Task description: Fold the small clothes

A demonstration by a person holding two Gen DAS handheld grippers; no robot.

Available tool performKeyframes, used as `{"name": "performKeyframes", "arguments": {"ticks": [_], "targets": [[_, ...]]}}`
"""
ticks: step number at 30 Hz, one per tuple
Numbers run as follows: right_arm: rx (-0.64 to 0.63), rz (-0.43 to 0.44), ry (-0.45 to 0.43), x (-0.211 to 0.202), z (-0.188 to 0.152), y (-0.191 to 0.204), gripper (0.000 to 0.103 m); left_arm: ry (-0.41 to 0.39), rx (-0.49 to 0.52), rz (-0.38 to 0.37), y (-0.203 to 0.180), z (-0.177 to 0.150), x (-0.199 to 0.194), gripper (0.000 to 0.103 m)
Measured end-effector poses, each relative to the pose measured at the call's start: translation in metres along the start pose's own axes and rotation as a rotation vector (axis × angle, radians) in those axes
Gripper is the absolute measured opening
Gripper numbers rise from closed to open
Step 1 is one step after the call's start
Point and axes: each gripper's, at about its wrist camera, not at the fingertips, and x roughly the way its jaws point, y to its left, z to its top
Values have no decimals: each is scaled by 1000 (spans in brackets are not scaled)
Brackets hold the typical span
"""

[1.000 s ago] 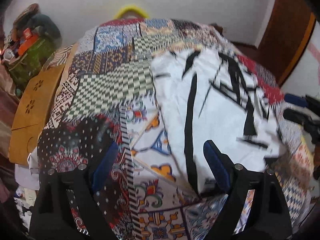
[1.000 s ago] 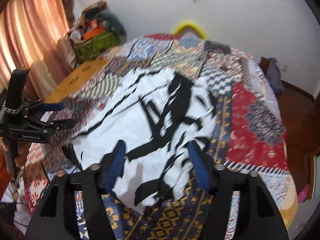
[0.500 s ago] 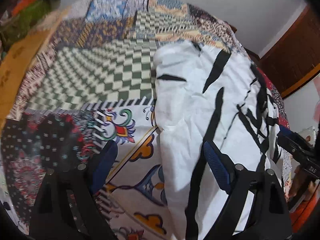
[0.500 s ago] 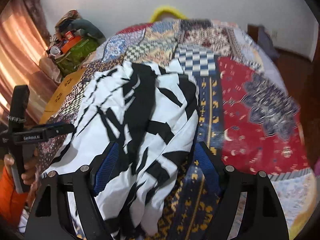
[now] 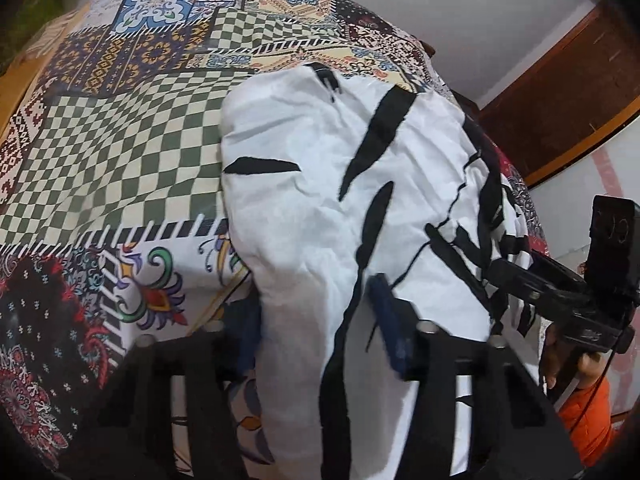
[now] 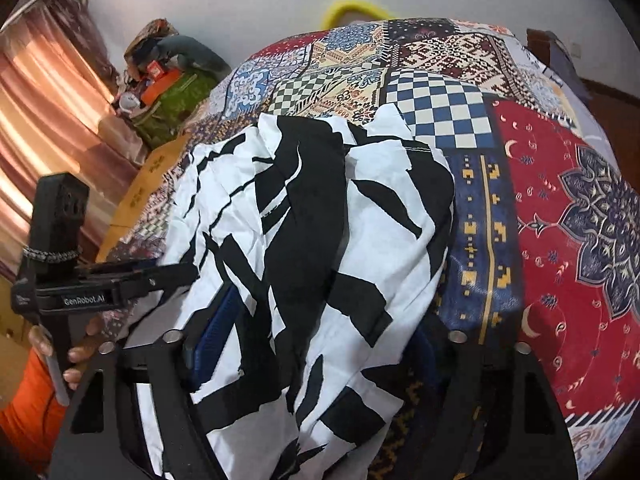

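A white garment with black brush-stroke marks (image 5: pixel 340 208) lies on a patchwork bedspread (image 5: pixel 120 152); it also shows in the right wrist view (image 6: pixel 312 232). My left gripper (image 5: pixel 316 320) is open, its blue-padded fingers (image 5: pixel 390 332) straddling the garment's near left edge, cloth bunched between them. My right gripper (image 6: pixel 316 344) is open over the garment's near right part, with cloth lying over and between its fingers (image 6: pixel 216 332). Each gripper shows in the other's view, the right one (image 5: pixel 520 276) at the garment's right edge, the left one (image 6: pixel 160 276) at its left edge.
The bedspread (image 6: pixel 560 220) covers the whole bed. A bag and clutter (image 6: pixel 168 88) sit by a curtain at the far left. A wooden board (image 6: pixel 140 192) lies along the bed's left side. A brown door (image 5: pixel 568 92) stands at the right. A yellow curved object (image 6: pixel 356 6) is behind the bed.
Both grippers have moved forward and down onto the garment; cloth now lies bunched between the fingers of each. The left jaws have narrowed somewhat.
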Motion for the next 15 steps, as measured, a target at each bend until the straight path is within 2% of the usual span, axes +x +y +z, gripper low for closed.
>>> {"name": "performKeyframes", "arguments": {"ticks": [2,3,4,5,8,15], "targets": [[-30,-46,5,0,0,3,41,-1,-11,-17,0,-1,-1,26],[-44,-49,12,0,-1,4,36,-3,-14,-20,0,0,-1,23],[-47,-37,16,0,0,2,24,-9,-14,-21,-1,-1,-3,18],[-47,-26,22,-2,0,2,19,-13,-11,-21,-2,-1,-5,15],[-50,-10,-16,-13,1,6,11,-36,8,-7,-7,-4,-17,11],[-104,-14,-90,-41,2,37,10,-143,82,50,-25,-11,-69,9]]}}
